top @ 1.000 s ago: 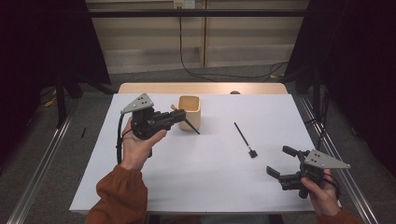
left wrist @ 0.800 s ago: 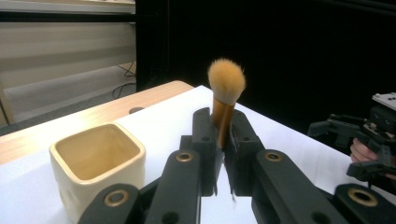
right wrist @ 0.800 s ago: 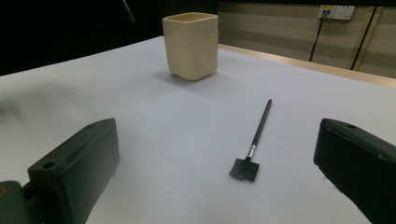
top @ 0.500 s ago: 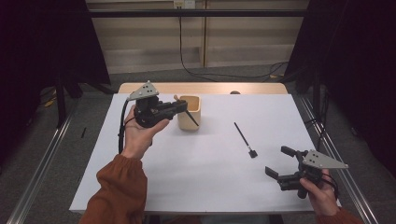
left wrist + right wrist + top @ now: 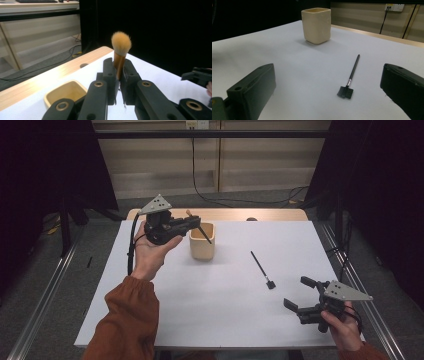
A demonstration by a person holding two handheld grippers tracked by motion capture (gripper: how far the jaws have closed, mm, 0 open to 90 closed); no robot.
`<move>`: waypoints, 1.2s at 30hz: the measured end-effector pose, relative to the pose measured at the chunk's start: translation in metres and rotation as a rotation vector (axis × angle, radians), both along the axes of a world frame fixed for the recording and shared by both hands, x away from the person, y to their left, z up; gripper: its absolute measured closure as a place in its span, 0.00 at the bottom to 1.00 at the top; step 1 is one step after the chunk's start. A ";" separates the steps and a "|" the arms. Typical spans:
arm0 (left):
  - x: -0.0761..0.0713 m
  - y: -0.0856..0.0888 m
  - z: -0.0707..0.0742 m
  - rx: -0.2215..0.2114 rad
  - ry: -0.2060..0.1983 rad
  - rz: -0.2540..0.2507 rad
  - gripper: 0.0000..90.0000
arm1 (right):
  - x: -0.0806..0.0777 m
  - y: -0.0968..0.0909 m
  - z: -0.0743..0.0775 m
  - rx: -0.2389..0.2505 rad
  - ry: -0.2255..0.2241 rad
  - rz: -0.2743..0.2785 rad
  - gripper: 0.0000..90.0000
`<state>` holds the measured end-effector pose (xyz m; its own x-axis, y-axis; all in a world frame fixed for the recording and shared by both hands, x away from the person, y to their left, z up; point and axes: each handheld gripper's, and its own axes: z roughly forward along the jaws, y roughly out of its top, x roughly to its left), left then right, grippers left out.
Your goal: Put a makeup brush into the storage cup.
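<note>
My left gripper point(image 5: 196, 224) is raised at the back left, shut on a makeup brush point(image 5: 204, 234). The brush's dark handle slants down over the mouth of the cream square cup point(image 5: 202, 248). In the left gripper view the tan bristles point(image 5: 121, 43) stick up beyond the shut gripper point(image 5: 119, 68), and the cup point(image 5: 65, 91) lies below to the left. A small black comb brush point(image 5: 262, 268) lies flat on the white table, right of the cup. My right gripper point(image 5: 299, 293) rests open near the front right edge, its jaws either side of the comb brush point(image 5: 351, 79) farther off.
The white table top point(image 5: 210, 310) ends in a wooden strip point(image 5: 270, 215) at the back. The cup point(image 5: 316, 25) stands beyond the comb brush in the right gripper view. Dark curtains hang on both sides, and metal rails run along the floor.
My left gripper has risen and moved toward the back with the makeup brush, so the handle now hangs over the cup. The right gripper has hardly moved.
</note>
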<state>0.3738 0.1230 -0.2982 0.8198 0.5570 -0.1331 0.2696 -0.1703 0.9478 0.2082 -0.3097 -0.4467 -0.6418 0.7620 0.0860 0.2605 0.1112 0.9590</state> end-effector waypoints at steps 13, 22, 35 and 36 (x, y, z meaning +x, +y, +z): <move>0.031 0.007 0.002 -0.015 0.007 0.093 0.93 | -0.001 -0.001 0.001 0.013 -0.015 -0.005 0.00; 0.045 0.002 -0.005 0.017 0.019 0.131 0.93 | -0.001 0.000 0.001 0.011 -0.017 0.003 0.00; 0.055 -0.006 -0.018 0.070 0.050 0.128 0.93 | 0.000 0.000 0.000 0.004 -0.017 -0.001 0.00; 0.056 -0.006 -0.019 0.075 0.053 0.125 0.93 | 0.000 0.000 0.000 0.004 -0.014 -0.003 0.00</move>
<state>0.4300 0.1166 -0.3173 0.7360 0.6647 -0.1285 0.3428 -0.2021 0.9174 0.2080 -0.3093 -0.4467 -0.6410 0.7633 0.0801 0.2470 0.1064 0.9632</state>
